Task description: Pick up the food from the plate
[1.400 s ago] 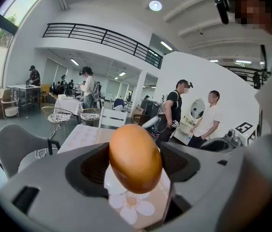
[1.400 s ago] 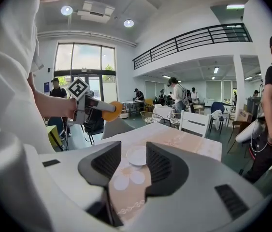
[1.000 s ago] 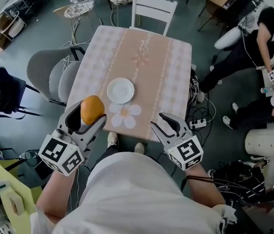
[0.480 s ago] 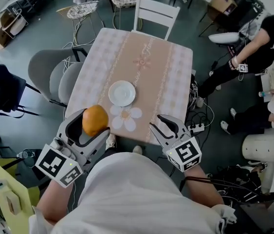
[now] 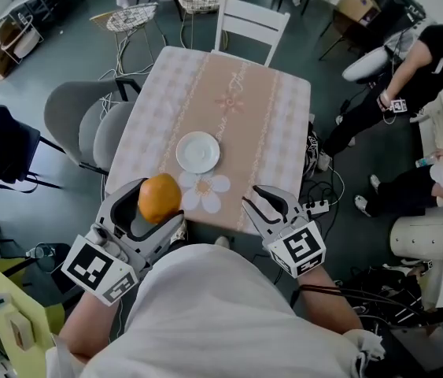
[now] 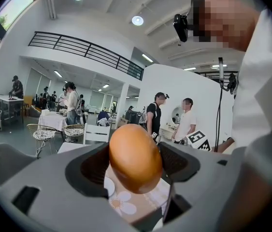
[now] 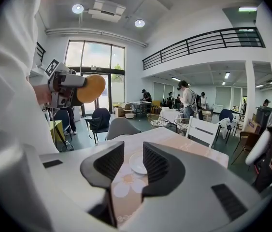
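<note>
— Orange food (image 5: 159,198) has drifted back toward the person since a second ago?

— Yes. It sits clamped between the left hand-held gripper (image 5: 152,208) jaws, held above the table (image 5: 229,93) at its 7 o'clock corner.

— And the plate?

— White plate (image 5: 197,152) lies on the table at the orange's 1 o'clock, apart from it. The right hand-held gripper (image 5: 262,203), at 3 o'clock, is closing its jaws with nothing between them.
</note>
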`<state>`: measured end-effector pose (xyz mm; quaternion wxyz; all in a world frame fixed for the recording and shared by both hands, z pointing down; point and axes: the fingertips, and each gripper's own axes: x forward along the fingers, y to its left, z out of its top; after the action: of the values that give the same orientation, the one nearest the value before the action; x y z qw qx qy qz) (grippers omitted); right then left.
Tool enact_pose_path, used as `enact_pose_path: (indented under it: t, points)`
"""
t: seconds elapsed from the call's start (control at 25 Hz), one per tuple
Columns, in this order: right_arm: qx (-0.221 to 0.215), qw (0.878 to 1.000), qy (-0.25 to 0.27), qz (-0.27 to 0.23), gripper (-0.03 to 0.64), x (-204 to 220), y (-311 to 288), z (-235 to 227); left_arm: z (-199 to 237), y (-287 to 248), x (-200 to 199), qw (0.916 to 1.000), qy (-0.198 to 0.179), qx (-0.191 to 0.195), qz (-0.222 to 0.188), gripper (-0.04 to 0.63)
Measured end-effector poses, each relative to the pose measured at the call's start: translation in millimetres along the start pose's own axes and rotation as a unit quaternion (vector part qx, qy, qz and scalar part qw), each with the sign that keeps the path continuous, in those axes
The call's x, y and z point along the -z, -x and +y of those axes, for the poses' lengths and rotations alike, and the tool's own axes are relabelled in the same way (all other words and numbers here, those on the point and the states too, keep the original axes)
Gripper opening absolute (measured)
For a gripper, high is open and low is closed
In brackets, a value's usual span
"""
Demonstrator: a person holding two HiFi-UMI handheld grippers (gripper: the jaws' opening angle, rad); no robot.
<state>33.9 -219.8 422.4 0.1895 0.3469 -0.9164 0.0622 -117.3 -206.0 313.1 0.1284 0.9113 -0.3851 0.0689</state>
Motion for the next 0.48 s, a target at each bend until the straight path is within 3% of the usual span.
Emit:
enact_pose_path:
  t: [0.48]
  points:
    - [-0.001,1.000,0.008,0.004,0.117,-4.8,-4.4,4.8,-1.1,-1.2,2.6,0.9999,-0.001,0.011,0.006,0.344]
